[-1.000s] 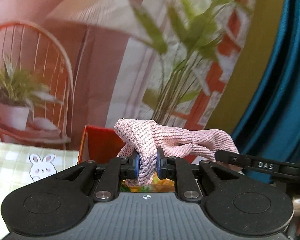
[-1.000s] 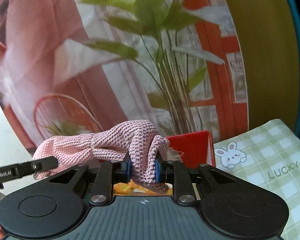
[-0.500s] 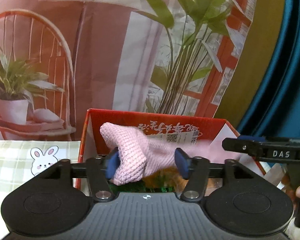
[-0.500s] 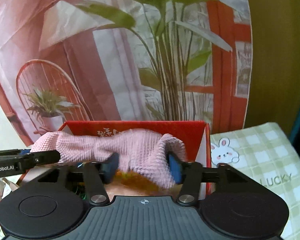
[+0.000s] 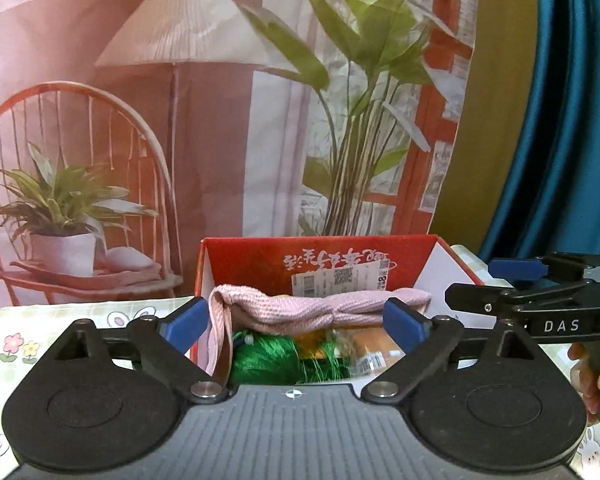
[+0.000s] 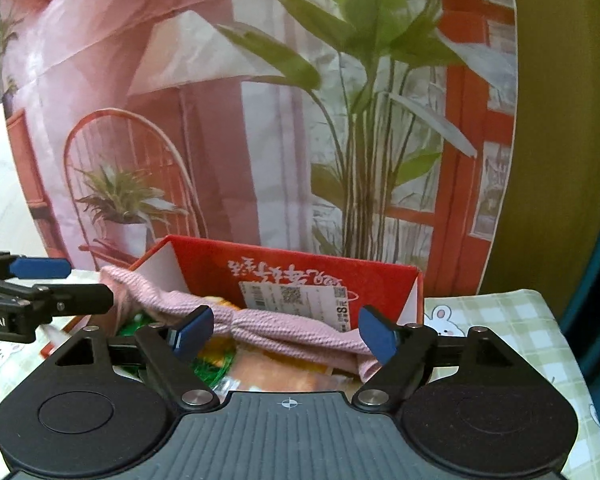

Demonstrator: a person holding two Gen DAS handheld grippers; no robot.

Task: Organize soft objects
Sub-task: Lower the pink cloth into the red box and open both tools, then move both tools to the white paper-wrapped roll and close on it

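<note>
now pink knit cloth [image 5: 316,309] prob. loose btw. open left gripper [image 5: 296,322] pads

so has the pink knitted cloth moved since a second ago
Yes. The pink knitted cloth has dropped from above the red cardboard box rim to lie across its opening, one end draped over the side wall. Both grippers' jaws have just been opening, releasing it.

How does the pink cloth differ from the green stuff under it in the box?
The pink cloth is a pale knit, lying stretched across the top of the red box, one end hanging over the side. The green stuff is glossy and stringy, bunched low inside. Both look soft and lie free of the fingers.
</note>
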